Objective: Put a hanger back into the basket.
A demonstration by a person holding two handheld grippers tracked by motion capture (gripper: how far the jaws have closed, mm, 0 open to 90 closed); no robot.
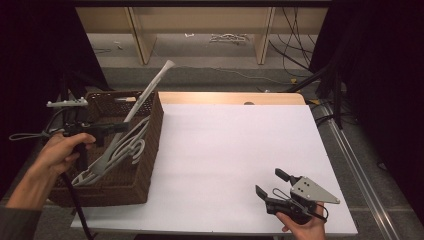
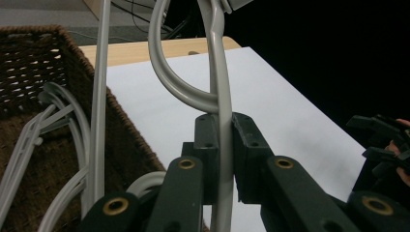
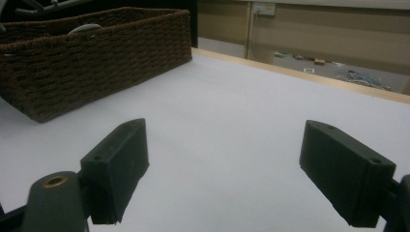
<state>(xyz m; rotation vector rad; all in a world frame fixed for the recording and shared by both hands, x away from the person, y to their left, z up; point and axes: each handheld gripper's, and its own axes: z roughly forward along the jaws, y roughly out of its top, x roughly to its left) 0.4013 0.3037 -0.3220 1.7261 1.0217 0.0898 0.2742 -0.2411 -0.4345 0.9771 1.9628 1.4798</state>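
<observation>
Pinching a grey hanger point(image 2: 220, 96) tight in my left tongs point(image 2: 223, 145) over the brown basket point(image 1: 150, 150) | the hanger tilts up, its long end sticking out past the basket's far rim | more hangers point(image 1: 125, 150) lie in the basket | my right tongs point(image 3: 225, 164) are spread wide, low over the white table point(image 1: 225, 150), with nothing between them

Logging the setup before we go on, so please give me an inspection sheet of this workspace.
Surface: white table top, bare apart from the basket.
Job's things: grey hanger lifted at a slant from the wicker basket; more hangers inside.
Clutter: nothing seen.
Grippers: left gripper shut on the hanger; right gripper open, low over the table.
Cables: black cable trailing from the left gripper; more on the floor.
Surroundings: dark curtains, wooden frame behind.
</observation>
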